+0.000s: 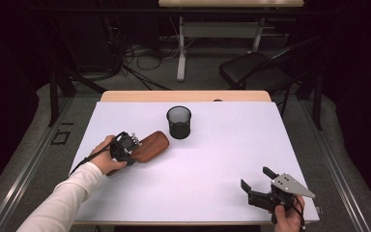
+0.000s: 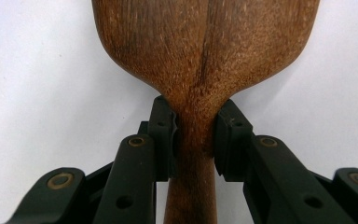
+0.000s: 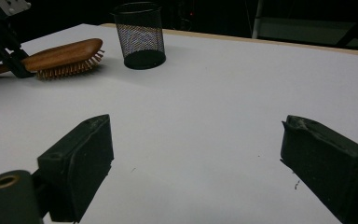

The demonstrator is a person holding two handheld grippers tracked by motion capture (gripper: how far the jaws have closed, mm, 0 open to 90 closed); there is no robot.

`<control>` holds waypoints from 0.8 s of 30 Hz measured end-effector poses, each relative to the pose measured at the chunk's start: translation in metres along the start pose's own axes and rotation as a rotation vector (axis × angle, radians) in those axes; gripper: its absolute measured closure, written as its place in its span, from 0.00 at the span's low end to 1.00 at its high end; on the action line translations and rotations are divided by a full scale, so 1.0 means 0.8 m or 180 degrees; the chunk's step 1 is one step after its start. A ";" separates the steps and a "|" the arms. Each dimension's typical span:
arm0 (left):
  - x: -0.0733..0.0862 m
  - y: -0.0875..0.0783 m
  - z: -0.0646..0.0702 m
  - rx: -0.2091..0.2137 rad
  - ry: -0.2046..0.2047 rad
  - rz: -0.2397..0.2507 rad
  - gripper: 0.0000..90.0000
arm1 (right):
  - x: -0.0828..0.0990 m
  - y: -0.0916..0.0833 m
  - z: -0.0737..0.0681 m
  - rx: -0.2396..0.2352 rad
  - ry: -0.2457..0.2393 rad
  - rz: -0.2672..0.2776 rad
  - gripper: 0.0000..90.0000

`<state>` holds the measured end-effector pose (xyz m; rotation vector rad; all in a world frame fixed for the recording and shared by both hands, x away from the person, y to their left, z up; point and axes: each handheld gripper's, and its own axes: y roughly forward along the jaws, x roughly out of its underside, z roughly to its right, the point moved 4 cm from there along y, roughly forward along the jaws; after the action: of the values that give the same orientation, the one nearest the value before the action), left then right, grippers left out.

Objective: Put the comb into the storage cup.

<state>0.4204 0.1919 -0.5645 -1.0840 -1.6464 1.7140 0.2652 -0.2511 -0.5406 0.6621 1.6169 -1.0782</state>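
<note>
Left tongs clamp the wooden hairbrush at its neck, apparently bristles-down on the bench. Right tongs gape wide, holding nothing.

You had open tabletop all around the mesh cup, except the hairbrush lying just beside it.

Wooden hairbrush on the white table, held at its neck

The hairbrush has a broad, rounded back of reddish-brown wood with dark grain, narrowing to a slim handle. It lies bristles down on the table's left half, head pointing toward the black mesh cup and just short of it. In the right gripper view its pale bristles touch the tabletop, with the handle pinched at the neck.
</note>
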 end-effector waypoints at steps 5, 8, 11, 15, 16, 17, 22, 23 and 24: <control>0.001 -0.001 0.000 0.0041 -0.0028 0.0038 0.80 | 0.000 0.000 0.000 0.0004 0.0002 0.0000 0.10; 0.002 -0.001 -0.001 0.0094 -0.0080 0.0071 0.80 | 0.000 0.000 0.000 0.0003 0.0004 -0.0002 0.10; 0.003 -0.002 -0.001 0.0092 -0.0076 0.0079 0.80 | 0.000 0.000 0.000 0.0004 0.0005 -0.0001 0.10; 0.003 -0.003 -0.001 0.0079 -0.0062 0.0101 0.80 | 0.000 0.000 0.001 0.0009 0.0000 -0.0006 0.10; 0.003 -0.003 -0.001 0.0075 -0.0062 0.0112 0.80 | 0.000 0.000 0.000 0.0007 0.0008 -0.0006 0.10; 0.003 -0.003 -0.001 0.0077 -0.0066 0.0118 0.80 | 0.000 0.000 0.000 0.0005 0.0009 -0.0005 0.10; 0.003 -0.005 0.000 0.0083 -0.0077 0.0137 0.80 | 0.000 0.000 0.000 0.0006 0.0010 -0.0007 0.10; 0.003 -0.005 0.000 0.0091 -0.0091 0.0152 0.80 | 0.000 0.000 0.001 0.0009 0.0001 -0.0005 0.10; 0.004 -0.005 0.000 0.0119 -0.0122 0.0181 0.80 | 0.000 0.000 0.000 0.0006 0.0011 -0.0006 0.10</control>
<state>0.4185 0.1949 -0.5610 -1.0965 -1.6142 1.8050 0.2652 -0.2514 -0.5409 0.6639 1.6199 -1.0807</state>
